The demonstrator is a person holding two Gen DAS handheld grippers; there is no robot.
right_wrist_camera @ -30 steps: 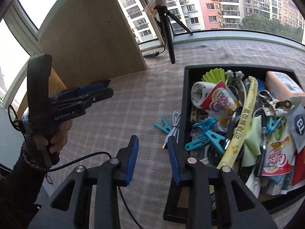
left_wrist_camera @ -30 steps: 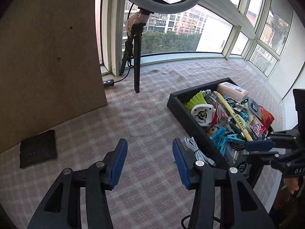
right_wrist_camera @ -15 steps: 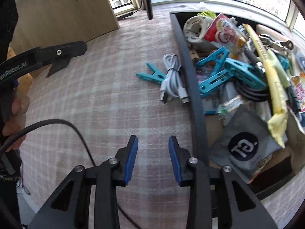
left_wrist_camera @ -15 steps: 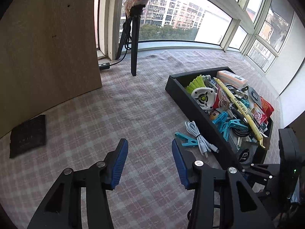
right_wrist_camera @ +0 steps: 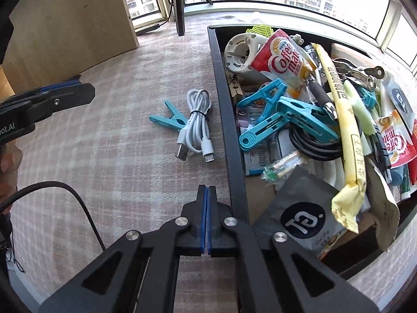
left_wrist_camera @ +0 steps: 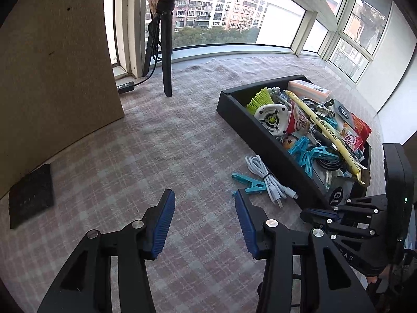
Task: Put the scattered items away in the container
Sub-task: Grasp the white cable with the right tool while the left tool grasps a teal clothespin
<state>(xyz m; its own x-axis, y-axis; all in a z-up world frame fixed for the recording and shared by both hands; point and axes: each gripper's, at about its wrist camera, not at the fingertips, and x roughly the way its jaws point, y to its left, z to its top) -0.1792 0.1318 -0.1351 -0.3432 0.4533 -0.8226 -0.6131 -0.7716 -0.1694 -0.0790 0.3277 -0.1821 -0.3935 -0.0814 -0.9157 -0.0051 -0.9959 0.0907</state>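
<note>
- Black plastic forms the container (right_wrist_camera: 229,120), a long open tray resting on the pink-and-grey checked cloth (left_wrist_camera: 146,156) and already heaped with odds and ends.
- Inside it lie a white round fan-like gadget (right_wrist_camera: 241,52), a red Coffee-mate sachet (right_wrist_camera: 284,57), large teal clothes pegs (right_wrist_camera: 273,114), a coiled black cable (right_wrist_camera: 315,146), a long yellow packet (right_wrist_camera: 344,130) and a grey pouch with a round logo (right_wrist_camera: 302,219).
- Two things sit outside the tray, just beside its near wall: a bundled white USB cable (right_wrist_camera: 196,125) and a small teal peg (right_wrist_camera: 168,120), the peg touching the cable's left side.
- The right gripper (right_wrist_camera: 207,195) has just snapped closed: its blue pads meet face to face with nothing between them, over bare cloth near the tray's wall and short of the cable.
- The left gripper (left_wrist_camera: 203,221) stands with its jaws apart and empty above the cloth; in its own view the peg (left_wrist_camera: 247,182) and the cable (left_wrist_camera: 265,180) lie just beyond its right finger.
- A person's hand (right_wrist_camera: 9,161) grips the left tool at the picture's edge.
- A brown board (left_wrist_camera: 52,65) leans at the left, a dark square pad (left_wrist_camera: 31,195) lies before it, and a black tripod (left_wrist_camera: 165,49) stands by the window.
</note>
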